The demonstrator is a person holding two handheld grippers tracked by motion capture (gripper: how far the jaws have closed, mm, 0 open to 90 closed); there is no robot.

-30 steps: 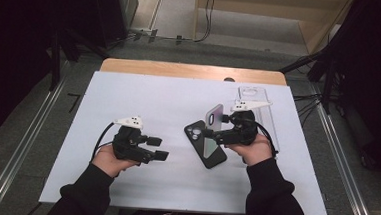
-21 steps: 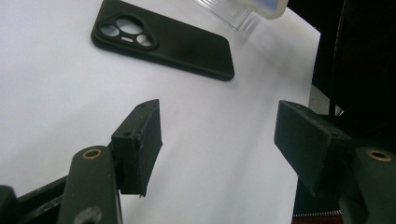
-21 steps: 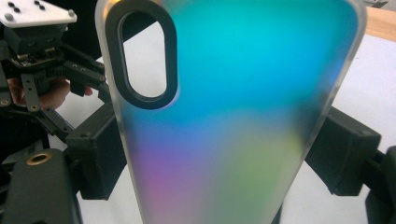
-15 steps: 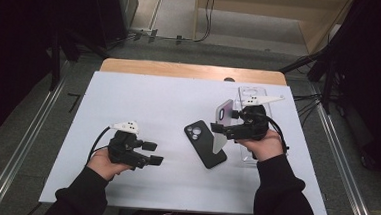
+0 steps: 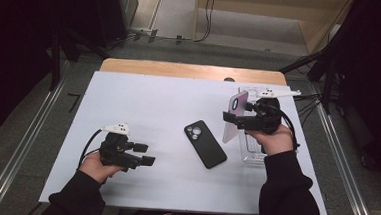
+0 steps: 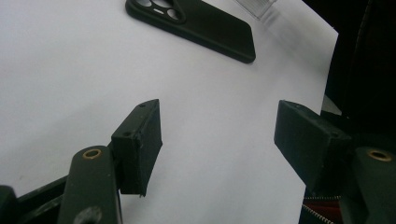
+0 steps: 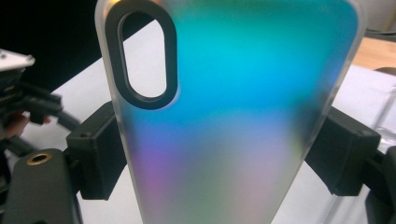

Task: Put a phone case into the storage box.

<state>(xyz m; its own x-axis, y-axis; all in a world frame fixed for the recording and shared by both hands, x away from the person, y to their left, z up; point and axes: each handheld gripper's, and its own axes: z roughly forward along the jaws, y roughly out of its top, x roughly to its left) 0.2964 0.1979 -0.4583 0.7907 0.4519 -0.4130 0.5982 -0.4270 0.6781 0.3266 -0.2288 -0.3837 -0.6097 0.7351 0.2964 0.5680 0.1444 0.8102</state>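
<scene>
Two grippers share the work here. The right gripper (image 5: 232, 117), at the right of the high view, has its jaws clamped on the edges of an iridescent phone case (image 7: 233, 116), holding it upright and lifted off the table (image 5: 143, 104), likely so its open side can be brought to the black phone (image 5: 205, 144) lying flat at the table's centre. The left gripper (image 5: 144, 154), lower left, rests with jaws wide apart and empty, seemingly ready to steady the phone. A clear stand (image 5: 254, 150) sits under the right hand.
</scene>
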